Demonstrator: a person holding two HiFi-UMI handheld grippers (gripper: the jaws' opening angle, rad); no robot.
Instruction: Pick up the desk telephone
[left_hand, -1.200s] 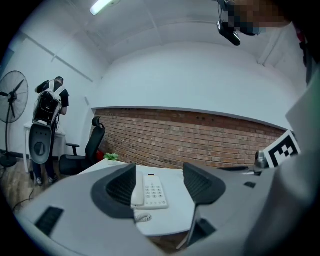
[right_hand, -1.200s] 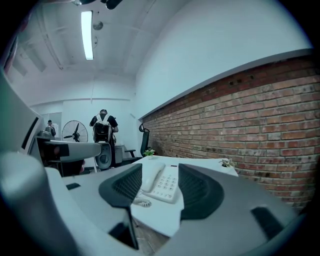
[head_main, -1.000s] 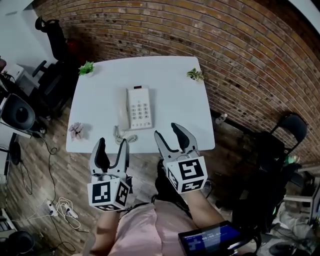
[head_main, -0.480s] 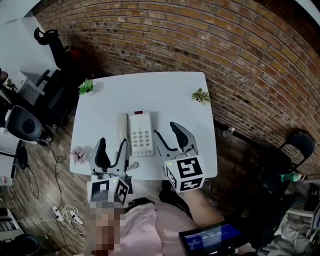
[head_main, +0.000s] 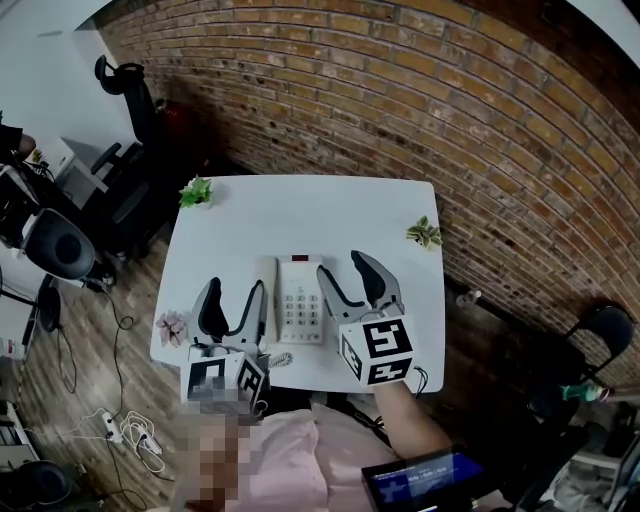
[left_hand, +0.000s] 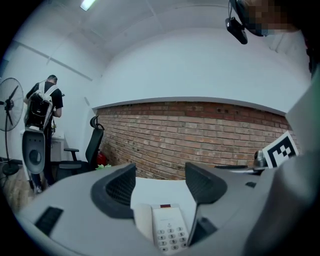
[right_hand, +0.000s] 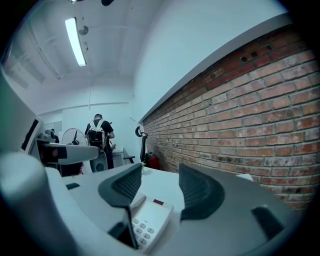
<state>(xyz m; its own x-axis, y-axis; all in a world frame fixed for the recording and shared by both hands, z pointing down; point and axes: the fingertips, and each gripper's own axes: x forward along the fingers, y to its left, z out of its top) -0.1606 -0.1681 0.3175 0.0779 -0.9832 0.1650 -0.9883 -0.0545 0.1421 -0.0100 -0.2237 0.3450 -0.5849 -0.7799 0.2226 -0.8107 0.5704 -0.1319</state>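
Note:
A white desk telephone (head_main: 301, 303) lies on the white table (head_main: 300, 215), its handset (head_main: 267, 300) along its left side and a coiled cord (head_main: 281, 359) at the near edge. My left gripper (head_main: 235, 291) hovers over the near left of the table beside the handset, open and holding nothing. My right gripper (head_main: 344, 266) hangs just right of the phone, also open and holding nothing. The left gripper view shows the phone (left_hand: 169, 230) low between the open jaws of the left gripper (left_hand: 160, 183). In the right gripper view the phone (right_hand: 148, 223) sits below the right gripper (right_hand: 159, 184).
Small green plants (head_main: 196, 190) (head_main: 424, 232) stand at the table's far corners, and a pink flower (head_main: 171, 325) at its near left corner. A brick wall (head_main: 420, 110) runs behind. Office chairs (head_main: 125, 85) stand left. A person (left_hand: 45, 100) stands far off.
Both grippers have moved forward from in front of the table's near edge to either side of the telephone. Their jaws stay open.

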